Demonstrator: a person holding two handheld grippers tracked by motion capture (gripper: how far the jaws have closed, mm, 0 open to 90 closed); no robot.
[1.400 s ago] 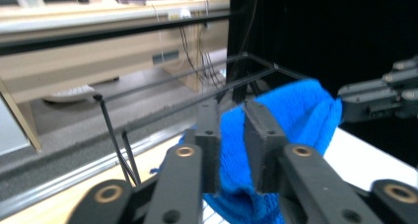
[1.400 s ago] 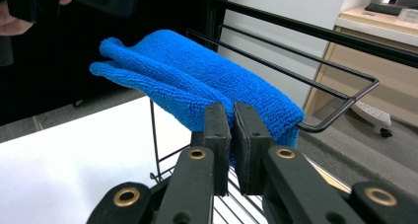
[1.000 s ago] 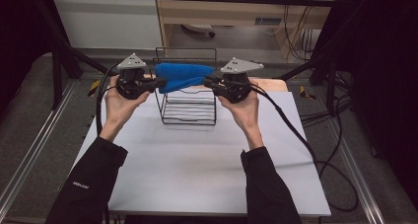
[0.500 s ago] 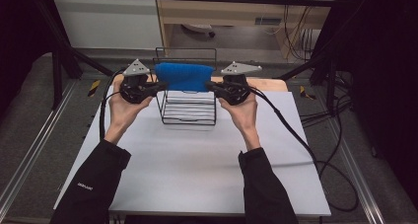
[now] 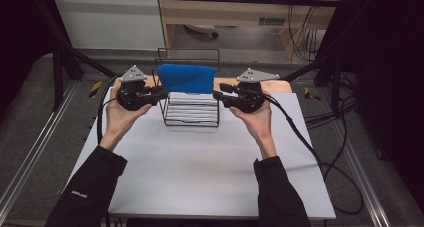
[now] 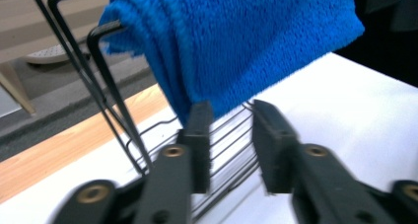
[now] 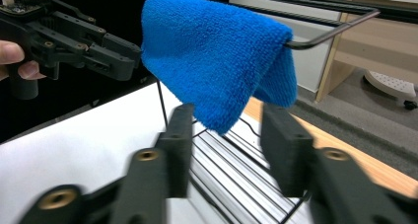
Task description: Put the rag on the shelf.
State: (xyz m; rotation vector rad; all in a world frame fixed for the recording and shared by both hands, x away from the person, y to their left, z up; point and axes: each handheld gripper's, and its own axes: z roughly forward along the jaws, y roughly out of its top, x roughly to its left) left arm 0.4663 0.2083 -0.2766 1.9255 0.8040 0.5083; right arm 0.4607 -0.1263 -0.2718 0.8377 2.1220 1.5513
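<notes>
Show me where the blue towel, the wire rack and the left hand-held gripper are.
blue towel (image 5: 186, 78), high view, middle of its front face.
wire rack (image 5: 192, 115), high view, its wire base.
left hand-held gripper (image 6: 230, 135), left gripper view, midway between its fingertips.

The blue cloth (image 6: 231, 46) is covering the top bar of the wire rack (image 6: 111, 100) it's draped over and running off the top edge in the left gripper view, where the jaws below it are blurring out.
</notes>
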